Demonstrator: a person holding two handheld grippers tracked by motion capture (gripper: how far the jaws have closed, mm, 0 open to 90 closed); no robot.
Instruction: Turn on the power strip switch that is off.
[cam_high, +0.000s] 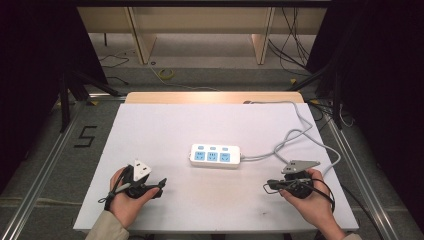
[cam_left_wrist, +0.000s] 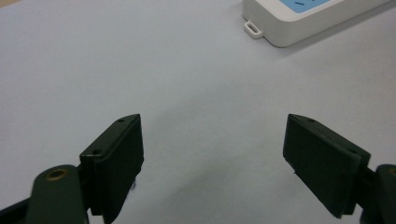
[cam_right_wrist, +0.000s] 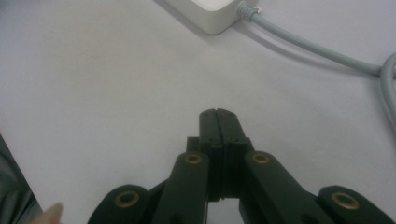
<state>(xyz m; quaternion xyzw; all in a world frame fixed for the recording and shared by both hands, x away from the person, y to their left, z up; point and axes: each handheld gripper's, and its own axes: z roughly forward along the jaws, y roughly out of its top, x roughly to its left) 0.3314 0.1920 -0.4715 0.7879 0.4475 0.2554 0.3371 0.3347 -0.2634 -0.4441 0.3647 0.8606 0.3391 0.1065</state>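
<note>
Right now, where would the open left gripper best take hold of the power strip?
Probably its near short end, across the narrow width, coming from the left gripper side: the power strip lies flat, and its cable leaves the far end.

Both grippers have flat black fingers (cam_left_wrist: 116, 158) with brass-ringed pivots, grey three-cornered top plates, black cables; beige sleeves.

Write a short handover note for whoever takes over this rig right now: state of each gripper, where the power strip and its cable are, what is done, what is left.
Left gripper: open, empty, low over the white table, aimed at the power strip.
Right gripper: shut, empty, near the table's right front.
Power strip: flat at table centre; its grey cable loops right and runs off the back edge.
Done: nothing touched or gripped.
Left: probably approaching and handling the strip.
</note>
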